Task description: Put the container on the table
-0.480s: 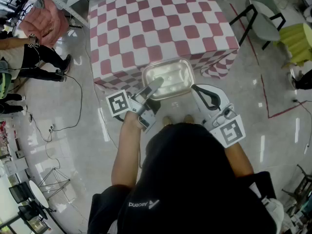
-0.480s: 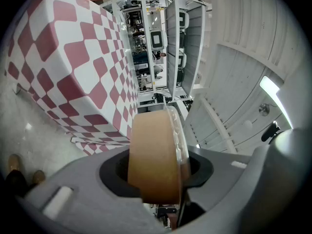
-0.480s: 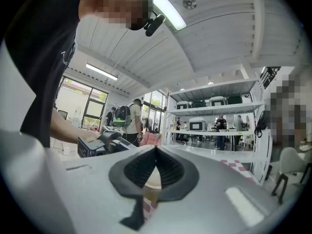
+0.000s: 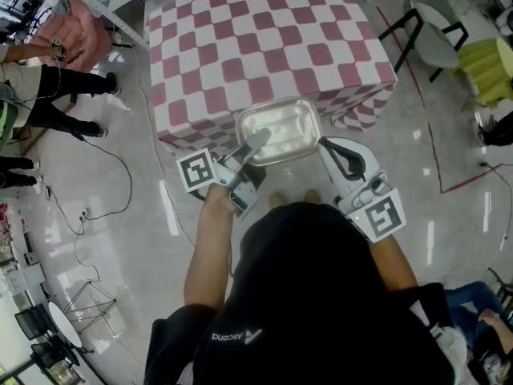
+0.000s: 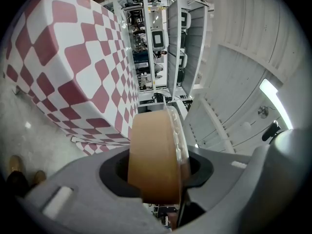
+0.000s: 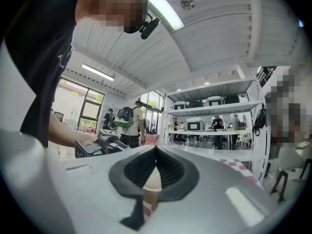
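Observation:
A tan rectangular container (image 4: pixel 278 128) with a clear lid hangs at the near edge of the pink-and-white checkered table (image 4: pixel 264 30). Whether it rests on the cloth I cannot tell. My left gripper (image 4: pixel 253 143) is shut on its near left corner. In the left gripper view the container (image 5: pixel 156 150) stands edge-on between the grey jaws of the left gripper (image 5: pixel 157 168), and the table (image 5: pixel 63 67) fills the left side. My right gripper (image 4: pixel 330 151) sits just right of the container, apart from it. In the right gripper view, the right gripper (image 6: pixel 156 152) has its black pads meeting with nothing between them.
A grey chair (image 4: pixel 433 22) and a yellow-green seat (image 4: pixel 490 64) stand to the right of the table. Red tape (image 4: pixel 437 159) marks the glossy floor there. Cables (image 4: pixel 120 175) trail on the left, near standing people (image 4: pixel 48 79). White shelving (image 5: pixel 161 38) stands beyond the table.
Both grippers and the container have hardly moved. The people at the far left have shifted, and another person's legs have come in at the bottom right.

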Available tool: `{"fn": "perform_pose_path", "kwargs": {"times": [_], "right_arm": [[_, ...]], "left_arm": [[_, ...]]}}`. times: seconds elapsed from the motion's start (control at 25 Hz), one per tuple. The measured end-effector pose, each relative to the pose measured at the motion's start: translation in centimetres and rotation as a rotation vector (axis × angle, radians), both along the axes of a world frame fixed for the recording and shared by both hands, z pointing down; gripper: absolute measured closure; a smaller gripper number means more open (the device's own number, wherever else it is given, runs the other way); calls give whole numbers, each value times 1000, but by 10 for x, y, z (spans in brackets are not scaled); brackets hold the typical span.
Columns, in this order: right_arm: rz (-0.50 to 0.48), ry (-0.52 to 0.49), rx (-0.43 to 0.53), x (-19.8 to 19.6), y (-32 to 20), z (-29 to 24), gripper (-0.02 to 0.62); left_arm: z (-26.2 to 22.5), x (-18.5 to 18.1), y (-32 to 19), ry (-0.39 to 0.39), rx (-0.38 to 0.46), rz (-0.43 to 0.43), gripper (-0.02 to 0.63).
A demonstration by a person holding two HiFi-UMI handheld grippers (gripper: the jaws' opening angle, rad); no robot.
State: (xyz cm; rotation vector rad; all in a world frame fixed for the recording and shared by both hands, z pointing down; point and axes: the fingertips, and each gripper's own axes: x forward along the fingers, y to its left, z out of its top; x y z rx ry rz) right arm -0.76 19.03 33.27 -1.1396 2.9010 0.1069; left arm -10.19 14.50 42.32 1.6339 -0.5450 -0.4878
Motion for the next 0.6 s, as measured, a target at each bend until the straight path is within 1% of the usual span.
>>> {"fn": "perform_pose_path", "kwargs": {"times": [0.12,0.32,0.6], "right_arm": [[14,0,-1,-9,-2,-1,592],[45,4,-4,-39,-13,-2,592],[95,21,-5,-50,-32,1,592]], "left_arm": [[-2,-8,-4,8,1,7,420],[-4,-39,-16,14,4,22,420],[-3,-60,-43,25,13,35,419]]}}
